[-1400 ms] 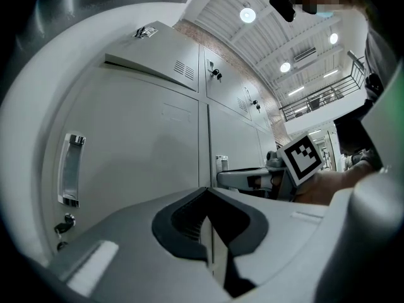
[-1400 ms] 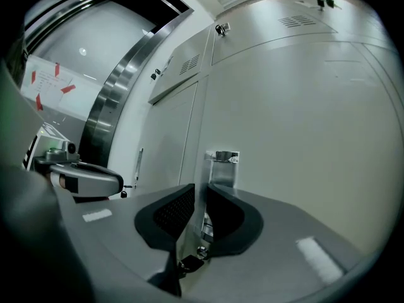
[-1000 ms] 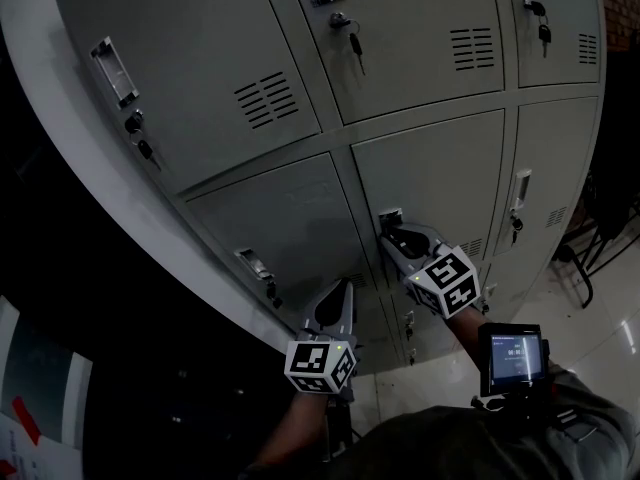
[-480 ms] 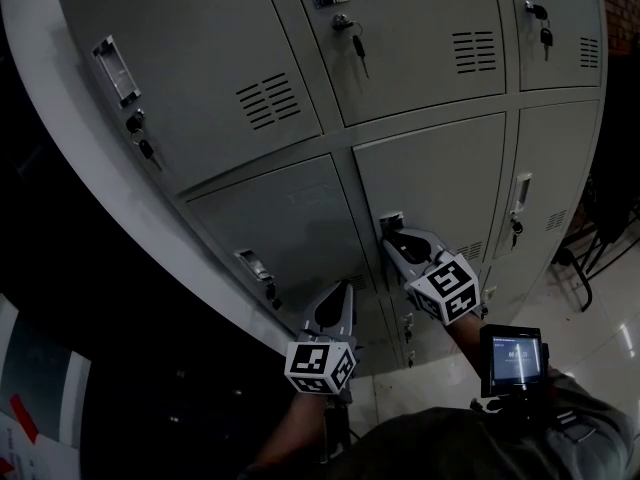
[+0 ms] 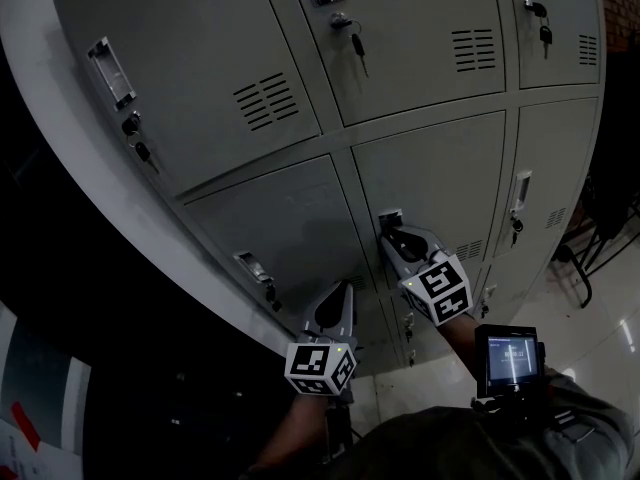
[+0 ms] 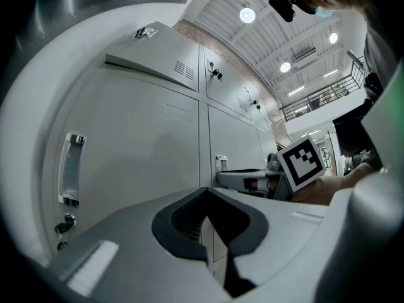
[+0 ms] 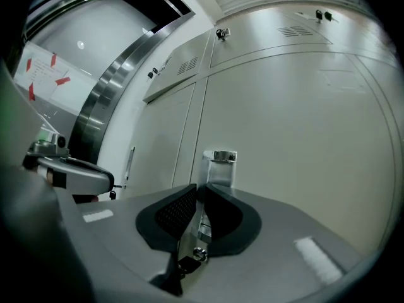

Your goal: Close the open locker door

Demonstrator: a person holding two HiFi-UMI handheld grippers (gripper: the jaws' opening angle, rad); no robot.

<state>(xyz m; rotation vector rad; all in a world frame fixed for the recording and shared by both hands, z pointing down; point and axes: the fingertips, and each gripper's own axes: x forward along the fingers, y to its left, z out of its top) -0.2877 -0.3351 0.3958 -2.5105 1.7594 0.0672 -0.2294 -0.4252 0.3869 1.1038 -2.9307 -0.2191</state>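
Observation:
The grey locker door (image 5: pixel 430 183) in the middle row looks flush with its neighbours. Its metal handle (image 5: pixel 390 218) sits at the door's left edge. My right gripper (image 5: pixel 392 232) points up at it with its jaws closed on the handle plate (image 7: pixel 221 163). The small lock (image 7: pixel 199 253) shows just below, between the pads. My left gripper (image 5: pixel 345 288) hangs lower and to the left, in front of a lower door. Its tips (image 6: pixel 207 193) meet with nothing between them. The right gripper's marker cube (image 6: pixel 303 163) shows in the left gripper view.
Locker doors (image 5: pixel 270 98) fill the view, several with keys (image 5: pixel 357 50) hanging from their locks. The left neighbour's handle (image 5: pixel 252 264) is beside my left gripper. A small screen (image 5: pixel 510 360) rides on the right forearm. A chair (image 5: pixel 600 238) stands on the glossy floor (image 5: pixel 560 303) at right.
My right gripper's cube has drifted slightly down and left while the jaws stay at the handle. The left gripper has not moved.

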